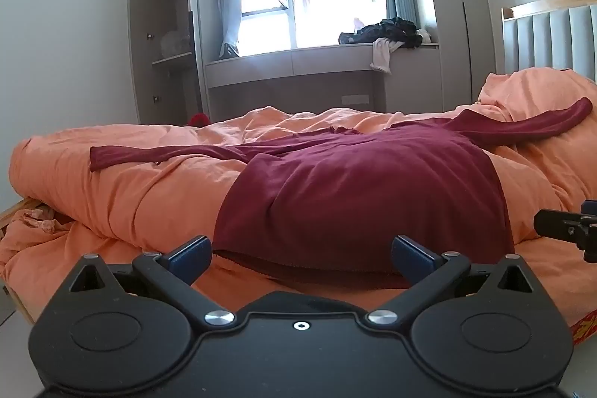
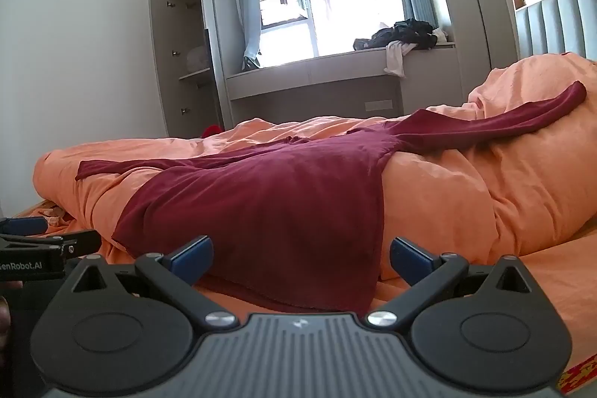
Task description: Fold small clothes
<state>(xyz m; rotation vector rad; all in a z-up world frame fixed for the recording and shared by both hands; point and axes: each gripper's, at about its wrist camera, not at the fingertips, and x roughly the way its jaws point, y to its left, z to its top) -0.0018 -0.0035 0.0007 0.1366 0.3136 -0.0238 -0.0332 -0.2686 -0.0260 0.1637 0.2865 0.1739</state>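
A dark red long-sleeved top (image 1: 354, 181) lies spread flat on an orange duvet (image 1: 123, 189), both sleeves stretched out to the sides, its hem nearest me. My left gripper (image 1: 301, 258) is open just short of the hem, with nothing between its blue pads. In the right wrist view the same top (image 2: 268, 207) drapes over the duvet (image 2: 466, 204). My right gripper (image 2: 301, 258) is open before the hem's right part, holding nothing. Each gripper shows at the edge of the other's view: the right one (image 1: 567, 230), the left one (image 2: 48, 241).
The padded grey headboard (image 1: 548, 40) stands at the right. Behind the bed are a window bench (image 1: 298, 62) with a heap of dark clothes (image 1: 388, 30) and an open wardrobe (image 1: 164, 40). A wooden bed frame edge (image 1: 15, 207) shows at the left.
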